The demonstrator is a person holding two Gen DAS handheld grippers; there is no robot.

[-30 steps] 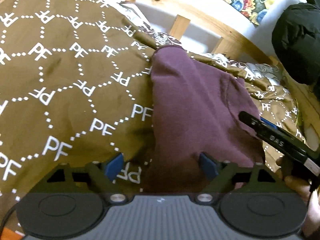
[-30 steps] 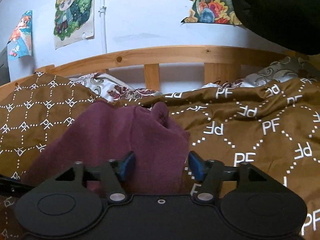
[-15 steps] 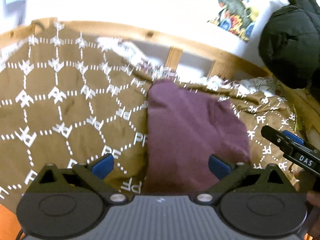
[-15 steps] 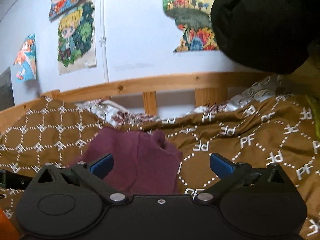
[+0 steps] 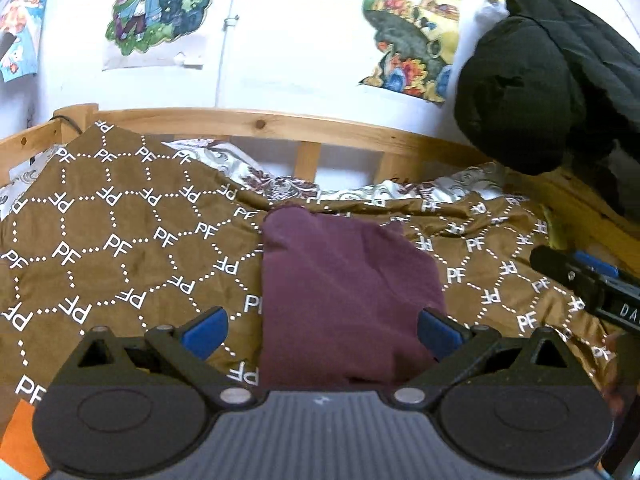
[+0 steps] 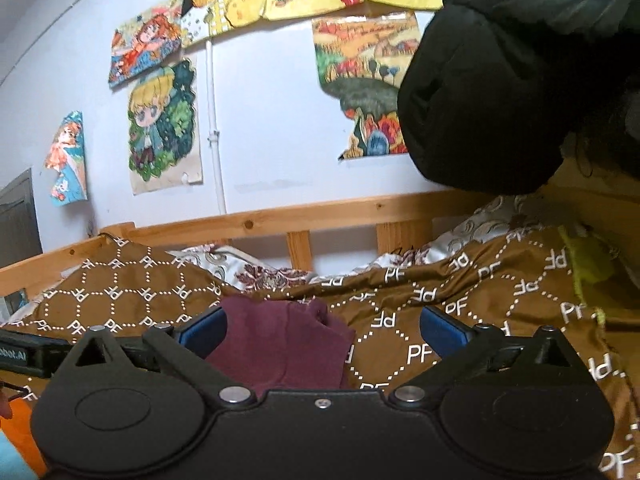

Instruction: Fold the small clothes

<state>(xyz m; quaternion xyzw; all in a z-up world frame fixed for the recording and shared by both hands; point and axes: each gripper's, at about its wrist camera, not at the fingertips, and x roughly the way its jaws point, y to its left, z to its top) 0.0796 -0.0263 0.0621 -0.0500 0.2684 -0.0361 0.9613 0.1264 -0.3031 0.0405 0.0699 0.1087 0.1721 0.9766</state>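
Bed cover (image 5: 120, 248): brown, white "PF" lattice print, spread across the bed; landmark for all entries below.

Black padded jacket (image 6: 500, 80): hangs above the cover's right end, hiding part of the wall posters. Wooden bed rail (image 5: 260, 122): runs behind the cover; a floral pillow (image 6: 256, 272) shows between the 2.

Maroon garment (image 5: 340, 300): folded into a compact block, lying flat on the middle of the cover. The left wrist view shows its whole top face and left edge; the right wrist view shows only its far end and a bunched corner, the rest hidden by the tool body.

Left gripper (image 5: 322, 330): low over the cover's near edge, blue pads spread wide either side of the garment, touching nothing.

Right gripper (image 6: 322, 328): level, pads equally wide apart, empty. Its black finger enters the left wrist view at the cover's right end.
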